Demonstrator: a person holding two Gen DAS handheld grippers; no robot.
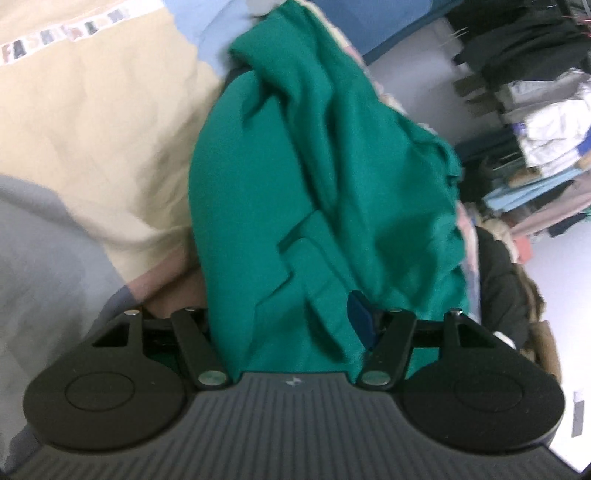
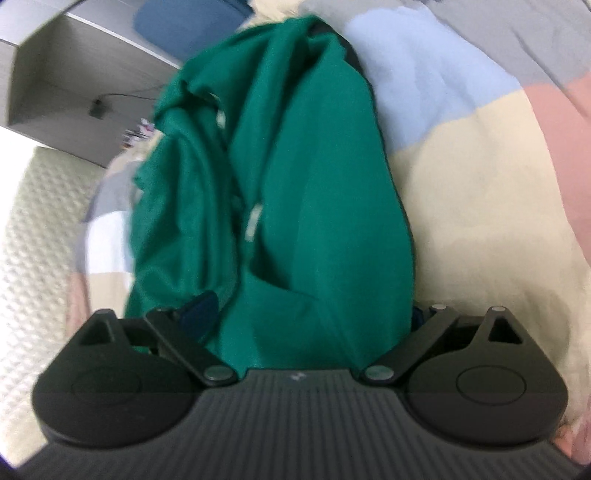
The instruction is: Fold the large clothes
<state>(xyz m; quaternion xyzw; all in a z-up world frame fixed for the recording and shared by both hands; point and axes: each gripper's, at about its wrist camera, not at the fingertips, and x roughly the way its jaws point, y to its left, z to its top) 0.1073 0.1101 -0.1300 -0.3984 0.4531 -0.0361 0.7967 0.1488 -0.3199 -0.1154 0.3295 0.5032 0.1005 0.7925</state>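
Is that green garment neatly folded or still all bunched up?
Bunched up. The green garment lies in loose, uneven rolls and creases on the patchwork bedding, with no flat, squared layers.

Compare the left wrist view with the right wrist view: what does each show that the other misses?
Only the left wrist view shows stacked folded clothes on shelving beyond the bed, and lettering on the patchwork bedcover. Only the right wrist view shows a grey cabinet and a white quilted surface. Both show the green garment bunched between the fingers of a hand-held gripper, lying on that bedcover.
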